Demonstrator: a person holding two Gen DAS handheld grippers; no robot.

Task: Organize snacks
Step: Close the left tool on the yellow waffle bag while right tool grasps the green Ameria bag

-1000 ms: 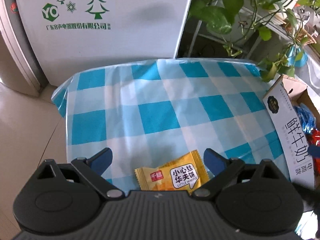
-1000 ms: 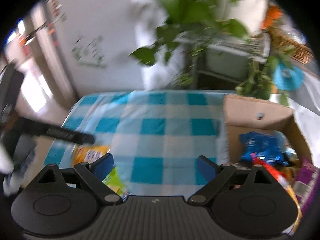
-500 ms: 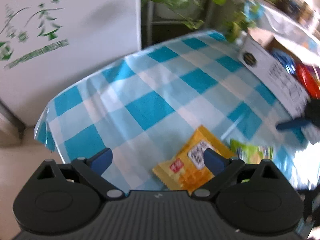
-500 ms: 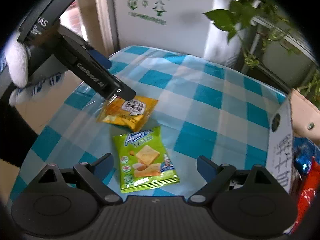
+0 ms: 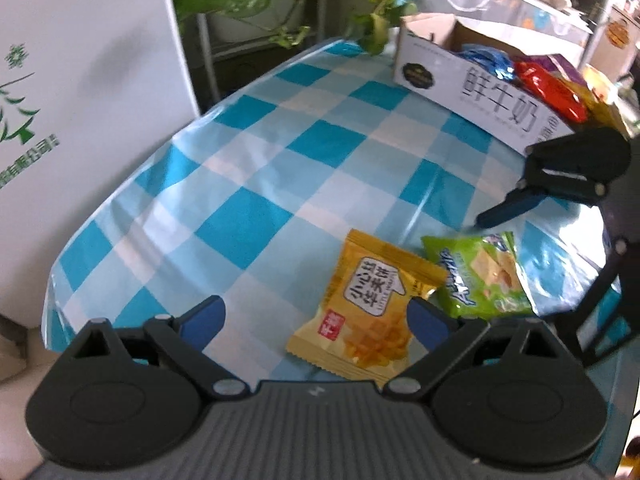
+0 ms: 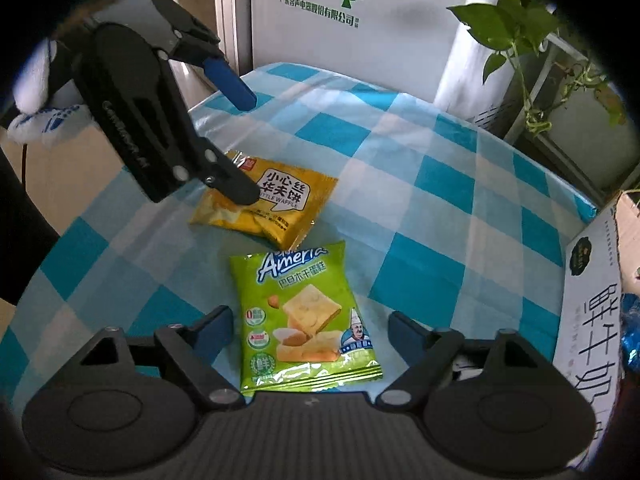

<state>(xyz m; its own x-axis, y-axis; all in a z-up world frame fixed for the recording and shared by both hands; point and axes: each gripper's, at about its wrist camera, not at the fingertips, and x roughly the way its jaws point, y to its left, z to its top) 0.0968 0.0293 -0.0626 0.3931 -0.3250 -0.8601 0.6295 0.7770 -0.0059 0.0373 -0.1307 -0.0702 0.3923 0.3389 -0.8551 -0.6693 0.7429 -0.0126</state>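
Right gripper has dropped over green pack, jaws closing, not gripping; left gripper open, rolled.

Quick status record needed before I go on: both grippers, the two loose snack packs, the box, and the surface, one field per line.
left gripper: open, over the yellow waffle pack; not gripping
right gripper: jaws closing, green cracker pack between them; pads not touching it
packs: flat on the table, side by side, apart
carton: open, at the table's edge, several snack bags inside
checked tablecloth: blue and white, otherwise bare
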